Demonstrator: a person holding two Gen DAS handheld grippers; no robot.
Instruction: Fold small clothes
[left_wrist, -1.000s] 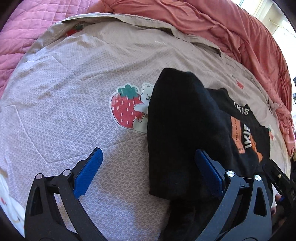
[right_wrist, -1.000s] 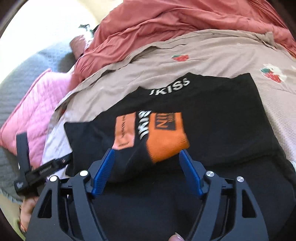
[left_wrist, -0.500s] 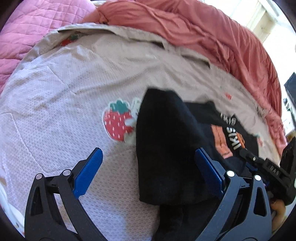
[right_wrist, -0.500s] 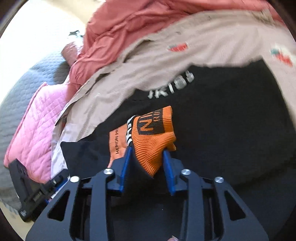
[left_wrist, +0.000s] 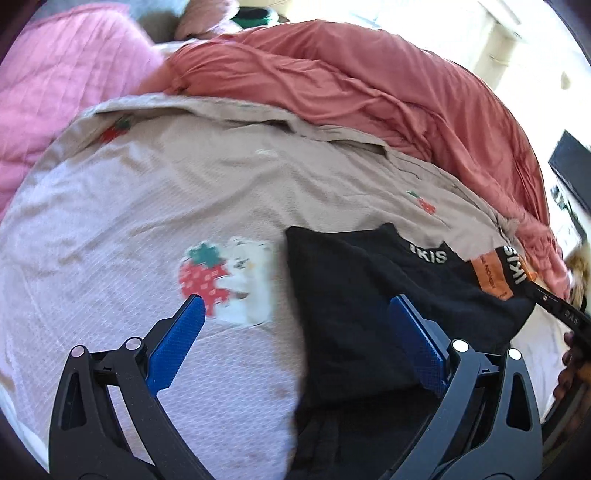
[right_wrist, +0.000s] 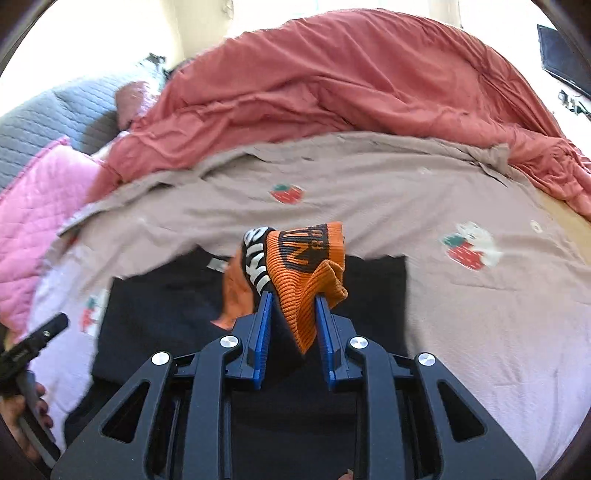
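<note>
A black top (left_wrist: 351, 295) with white lettering lies partly folded on the bed sheet. Its sleeve ends in an orange ribbed cuff (right_wrist: 306, 254) with black and white print. My right gripper (right_wrist: 293, 295) has that cuff bunched between its blue pads and lifted off the garment's body (right_wrist: 166, 306); the jaws are still closing on it. My left gripper (left_wrist: 295, 301) is open wide above the top's left edge, holding nothing. In the left wrist view the raised cuff (left_wrist: 491, 273) shows at the far right.
The beige sheet (left_wrist: 166, 192) has strawberry prints (left_wrist: 203, 277). A rumpled red duvet (right_wrist: 332, 92) is heaped behind it. A pink quilt (left_wrist: 55, 99) and a grey quilt (right_wrist: 44, 122) lie to the left. A hand (right_wrist: 22, 413) holds the left gripper's handle.
The right gripper's jaws closed on the orange cuff and raised it off the black top. The left gripper stayed open and drew up and back, so more of the bed shows.
</note>
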